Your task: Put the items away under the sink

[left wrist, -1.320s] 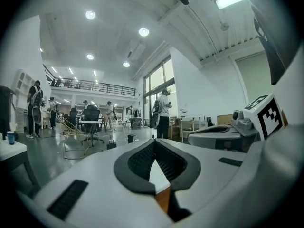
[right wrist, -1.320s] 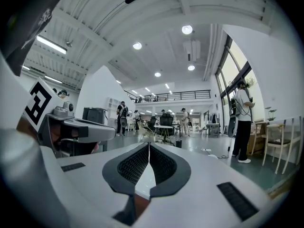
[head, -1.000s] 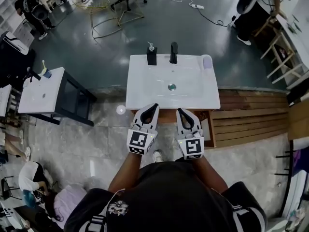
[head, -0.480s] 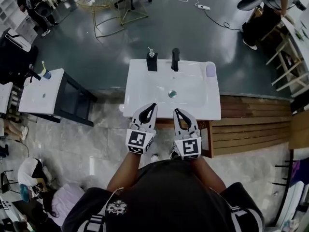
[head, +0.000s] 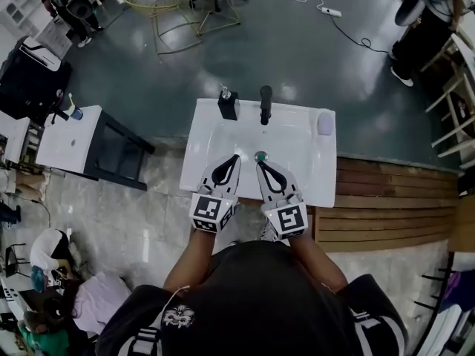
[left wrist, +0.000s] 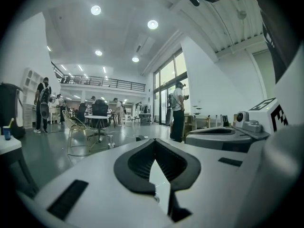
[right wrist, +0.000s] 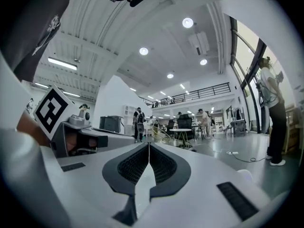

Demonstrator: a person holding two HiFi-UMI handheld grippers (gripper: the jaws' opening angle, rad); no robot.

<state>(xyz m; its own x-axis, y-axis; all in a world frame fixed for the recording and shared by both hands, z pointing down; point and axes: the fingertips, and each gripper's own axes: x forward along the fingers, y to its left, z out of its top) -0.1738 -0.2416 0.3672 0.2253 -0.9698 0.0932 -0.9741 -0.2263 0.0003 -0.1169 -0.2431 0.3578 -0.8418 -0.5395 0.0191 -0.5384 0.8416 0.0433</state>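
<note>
A white sink (head: pixel 297 176) on a wooden cabinet stands in front of me. At its back edge are a black faucet (head: pixel 265 104) and a black soap dispenser (head: pixel 227 104). A small lilac item (head: pixel 325 123) lies at its back right corner. My left gripper (head: pixel 237 156) and right gripper (head: pixel 258 162) are side by side over the basin, near the drain (head: pixel 260 155). Both are shut and hold nothing. The left gripper view shows its jaws (left wrist: pixel 154 141) closed tip to tip, and the right gripper view shows the same (right wrist: pixel 148 145). The space under the sink is hidden.
A second white sink unit (head: pixel 70 139) with a dark cabinet stands to the left. Wooden decking (head: pixel 393 199) runs along the right. Wire chairs and a table (head: pixel 178 2) stand further off. People crouch at the lower left (head: pixel 44 273), and others stand in the room beyond.
The person has stepped closer to the sink. Both grippers have moved forward from its front edge to over the basin, staying shut.
</note>
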